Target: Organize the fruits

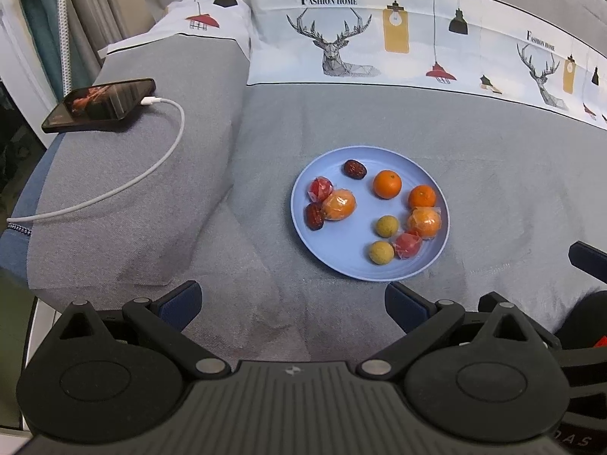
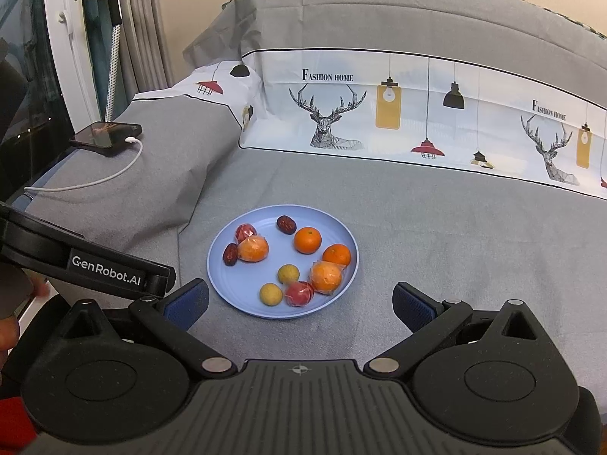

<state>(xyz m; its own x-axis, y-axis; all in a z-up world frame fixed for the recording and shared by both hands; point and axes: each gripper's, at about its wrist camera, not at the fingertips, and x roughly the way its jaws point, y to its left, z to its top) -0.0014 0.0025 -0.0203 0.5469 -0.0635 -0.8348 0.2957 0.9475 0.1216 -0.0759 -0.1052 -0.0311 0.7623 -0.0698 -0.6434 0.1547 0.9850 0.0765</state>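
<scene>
In the left wrist view, the left gripper [image 1: 292, 299] is hovering over the grey bed [image 1: 493, 174] with its fingers [image 1: 182, 297] spread wide apart and holding nothing. The blue plate [image 1: 334, 261] is lying just ahead of the fingertips, slightly toward one o'clock, apart from both fingers. On it, two bare oranges [image 1: 387, 184] are sitting toward twelve and two o'clock; a wrapped orange [image 1: 338, 204] is resting at nine o'clock, touching a wrapped red fruit [image 1: 320, 189] above it and a red date [image 1: 314, 216] below, whose long axis is running from eleven to five o'clock. A second date [image 1: 354, 169] at eleven o'clock is lying with its long axis running from ten to four o'clock. Two small yellow-green round fruits [image 1: 387, 226] are sitting toward five o'clock, beside another wrapped red fruit [image 1: 408, 245] and a second wrapped orange [image 1: 425, 222]. A phone [image 1: 98, 105] with a white cable [image 1: 167, 151] is lying on the pillow at ten o'clock. Part of the right gripper [image 1: 588, 258] is showing at the three o'clock edge.

In the right wrist view, the right gripper [image 2: 299, 303] is likewise holding its fingers [image 2: 413, 305] wide apart and empty. The plate [image 2: 235, 292] is sitting between and just beyond the fingertips, toward eleven o'clock. This view alone is showing the left gripper's [image 2: 155, 284] side lettered "GenRobot.AI", a person's hand [image 2: 9, 326] at nine o'clock, and the window frame [image 2: 72, 38] behind the phone.
</scene>
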